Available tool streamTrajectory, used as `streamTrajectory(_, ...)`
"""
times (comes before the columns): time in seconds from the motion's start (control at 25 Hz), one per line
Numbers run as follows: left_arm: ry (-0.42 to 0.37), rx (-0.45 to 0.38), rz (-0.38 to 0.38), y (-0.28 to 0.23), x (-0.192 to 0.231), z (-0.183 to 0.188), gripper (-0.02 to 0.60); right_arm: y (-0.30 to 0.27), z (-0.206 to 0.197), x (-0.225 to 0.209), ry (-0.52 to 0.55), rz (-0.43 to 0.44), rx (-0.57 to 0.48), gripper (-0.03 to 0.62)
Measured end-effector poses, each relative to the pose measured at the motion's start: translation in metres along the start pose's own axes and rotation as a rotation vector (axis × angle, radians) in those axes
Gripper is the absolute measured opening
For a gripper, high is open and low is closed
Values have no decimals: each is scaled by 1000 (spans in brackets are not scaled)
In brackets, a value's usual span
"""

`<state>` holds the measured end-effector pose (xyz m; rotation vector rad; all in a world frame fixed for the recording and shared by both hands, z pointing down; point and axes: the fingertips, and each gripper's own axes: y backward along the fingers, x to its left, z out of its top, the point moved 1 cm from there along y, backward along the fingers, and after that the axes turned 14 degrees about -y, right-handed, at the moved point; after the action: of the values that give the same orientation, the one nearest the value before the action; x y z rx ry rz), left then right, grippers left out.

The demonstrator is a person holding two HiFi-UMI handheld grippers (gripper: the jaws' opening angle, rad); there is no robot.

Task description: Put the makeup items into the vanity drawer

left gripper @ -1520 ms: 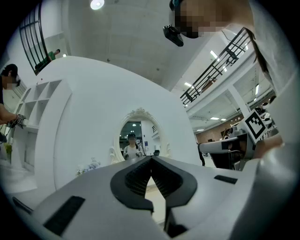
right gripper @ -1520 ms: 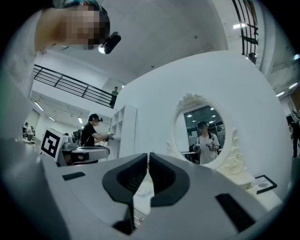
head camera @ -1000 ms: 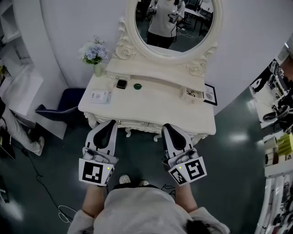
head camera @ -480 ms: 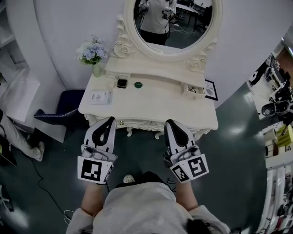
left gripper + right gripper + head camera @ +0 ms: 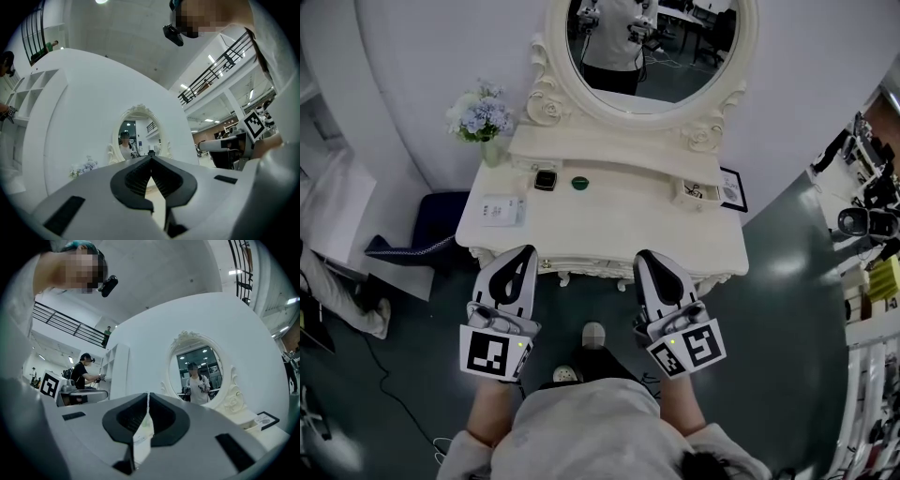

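Both empty: left tool and right tool, ribbed black pads closed, before carved cream vanity.

Black case beside round green pot

Right gripper at 6 o'clock: jaws pressed together tip to tip, nothing between them. Past the tips, at 3 o'clock, an oval mirror in a carved white frame; its glass reflects a person in a pale top. Below it, at 4 o'clock, a small framed card stands on the white bench. Curved white wall behind. At 9 o'clock a white shelf unit, and just beside it a bystander in a dark top.
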<state>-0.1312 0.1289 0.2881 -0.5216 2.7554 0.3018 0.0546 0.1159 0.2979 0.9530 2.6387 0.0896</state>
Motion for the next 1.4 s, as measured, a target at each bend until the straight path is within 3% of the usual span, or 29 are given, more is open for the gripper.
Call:
streamTrajectory(0.88, -36, -9, 127, -128, 27, -10, 14, -107, 25, -102, -15, 138, 2, 28)
streamTrajectory(1.12, -38, 19, 167, -141, 26, -21, 14, -123, 19, -121, -33, 173, 21, 28)
streamTrajectory(1.4, -50, 89, 162, -145, 30, -40, 14, -139, 4, -131, -64, 183, 54, 28)
